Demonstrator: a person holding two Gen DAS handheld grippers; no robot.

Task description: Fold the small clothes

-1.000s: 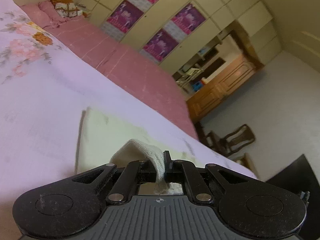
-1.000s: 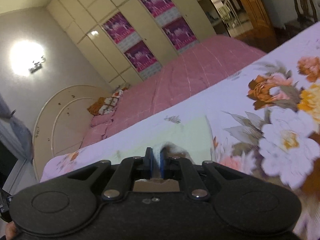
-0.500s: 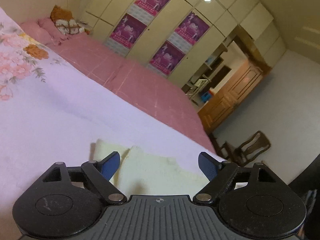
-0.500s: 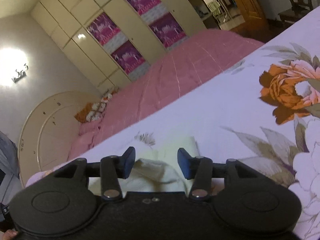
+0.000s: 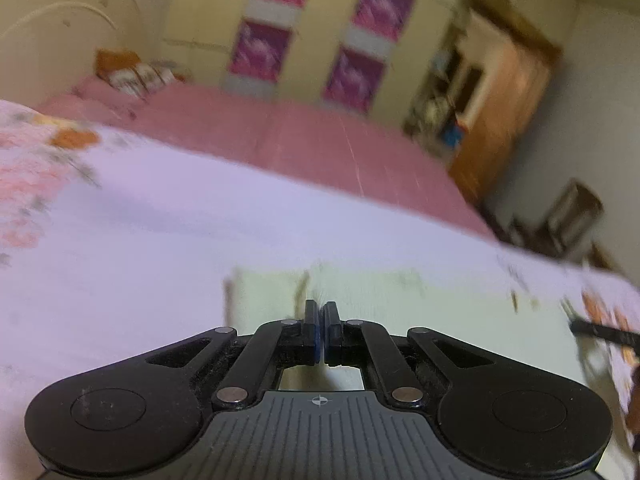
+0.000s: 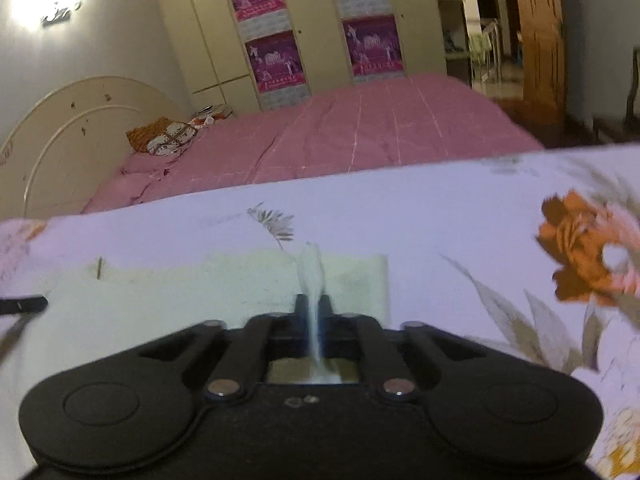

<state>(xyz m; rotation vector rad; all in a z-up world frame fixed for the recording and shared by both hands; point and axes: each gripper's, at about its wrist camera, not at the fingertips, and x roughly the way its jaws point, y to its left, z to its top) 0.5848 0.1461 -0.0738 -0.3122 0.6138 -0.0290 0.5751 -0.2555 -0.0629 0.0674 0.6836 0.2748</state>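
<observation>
The right hand-held gripper (image 6: 313, 308) has just clamped a raised pleat of the pale yellow cloth (image 6: 240, 280), which lies flat on the floral bedsheet (image 6: 440, 232) just ahead of it. The left hand-held gripper (image 5: 321, 312) has also just closed over the cloth's near edge — whether fabric is pinched there I cannot tell. A fresh fold seems to be starting — next, lift both together and carry the edge across.

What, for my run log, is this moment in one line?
left gripper: just closed, grip unclear | right gripper: just closed on cloth
</observation>
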